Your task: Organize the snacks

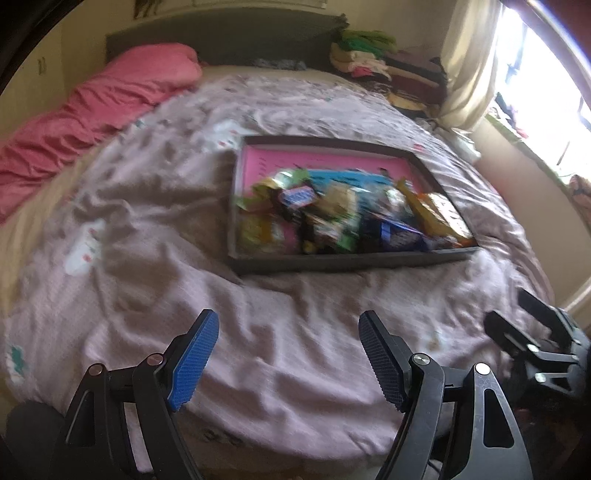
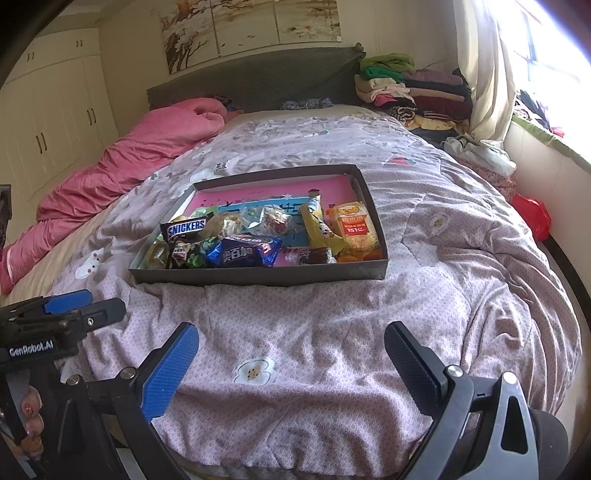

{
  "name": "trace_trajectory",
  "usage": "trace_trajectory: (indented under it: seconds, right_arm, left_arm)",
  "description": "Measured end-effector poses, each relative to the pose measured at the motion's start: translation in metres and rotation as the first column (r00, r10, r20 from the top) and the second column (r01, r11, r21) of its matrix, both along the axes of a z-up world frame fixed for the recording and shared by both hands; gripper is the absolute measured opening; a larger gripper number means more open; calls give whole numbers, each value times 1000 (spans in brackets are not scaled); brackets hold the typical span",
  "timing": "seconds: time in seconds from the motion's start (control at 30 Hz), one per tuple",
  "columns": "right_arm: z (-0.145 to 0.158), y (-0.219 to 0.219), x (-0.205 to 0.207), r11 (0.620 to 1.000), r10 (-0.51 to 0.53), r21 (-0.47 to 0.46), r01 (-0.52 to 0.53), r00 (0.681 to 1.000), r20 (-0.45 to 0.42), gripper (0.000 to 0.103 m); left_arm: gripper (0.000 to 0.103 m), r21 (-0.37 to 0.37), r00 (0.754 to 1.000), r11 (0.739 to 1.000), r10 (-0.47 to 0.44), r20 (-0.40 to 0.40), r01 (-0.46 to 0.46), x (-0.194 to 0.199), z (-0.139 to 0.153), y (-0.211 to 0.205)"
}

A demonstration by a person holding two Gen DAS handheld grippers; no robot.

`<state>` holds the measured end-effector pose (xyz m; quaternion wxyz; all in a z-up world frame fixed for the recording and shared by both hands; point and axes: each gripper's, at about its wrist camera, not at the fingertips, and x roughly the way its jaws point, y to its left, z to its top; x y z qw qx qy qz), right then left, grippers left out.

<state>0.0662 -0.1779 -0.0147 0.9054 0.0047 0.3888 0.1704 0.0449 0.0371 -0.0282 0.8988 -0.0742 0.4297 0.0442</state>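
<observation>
**A:** What sits on the bed?

**B:** A shallow dark rectangular cardboard tray (image 2: 258, 275) with a pink lining, resting on the wrinkled mauve quilted bedspread (image 2: 332, 332) printed with small flowers. The heap of glossy wrapped snacks (image 2: 258, 236) fills the tray's near half; the far half shows bare pink.

**A:** Which wrappers can you read?

**B:** In the right wrist view, a dark Snickers bar (image 2: 186, 229) at the tray's near-left corner, a crinkly blue foil packet (image 2: 245, 253) by the near wall, and a yellow-orange clear-film packet (image 2: 356, 229) against the right wall. The left wrist view is blurred, so only colours come through there.

**A:** And the grippers?

**B:** The left gripper (image 1: 288, 354) and the right gripper (image 2: 291, 365) both hover short of the tray's near wall, over bare quilt. Each has its ribbed blue pads spread wide with nothing between them.

**A:** Anything only one view gives?

**B:** The right wrist view shows white cupboards (image 2: 48, 122) far left of the tray and a wall painting (image 2: 251, 29) above the grey headboard. Both show the rumpled pink duvet (image 2: 122, 166) left of the tray and folded clothes (image 2: 406, 88) beyond it.
</observation>
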Motion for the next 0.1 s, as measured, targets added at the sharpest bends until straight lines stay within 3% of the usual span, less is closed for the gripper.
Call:
trace_trajectory:
  seconds: [0.1]
  right_arm:
    - [-7, -5, 10, 1000, -22, -5, 22, 1000, -19, 101]
  left_arm:
    - [79, 38, 999, 998, 44, 21, -45, 8, -2, 19]
